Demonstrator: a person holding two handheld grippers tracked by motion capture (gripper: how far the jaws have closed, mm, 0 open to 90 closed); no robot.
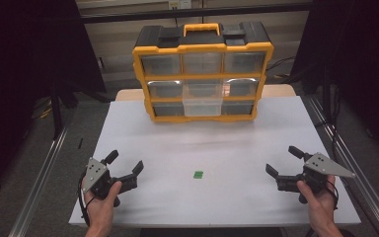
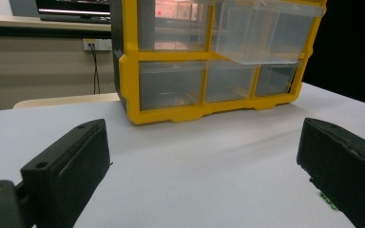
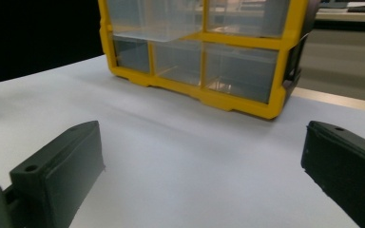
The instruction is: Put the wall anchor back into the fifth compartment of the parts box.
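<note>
A white surface [image 1: 217,148] carries a yellow-and-black drawer cabinet [image 1: 202,71] at its far edge, with three rows of clear drawers. The middle drawer [image 1: 203,98] of the centre row stands pulled out toward the person; the other drawers sit flush. A small green chip [image 1: 198,174] lies flat on the near part of the surface, between the two hands and well apart from the cabinet.

The left gripper [image 1: 124,164] is held low at the near left, its jaws spread wide with nothing between them; the green chip lies just beside the tip of one jaw in the left gripper view [image 2: 327,201]. The right gripper [image 1: 283,160] is held at the near right, its jaws likewise spread wide and empty, pointing toward the middle of the surface. Both gripper views look along the surface at the cabinet's lower drawers, with the pulled-out drawer overhanging the bottom row [image 2: 261,33] [image 3: 157,19].
</note>
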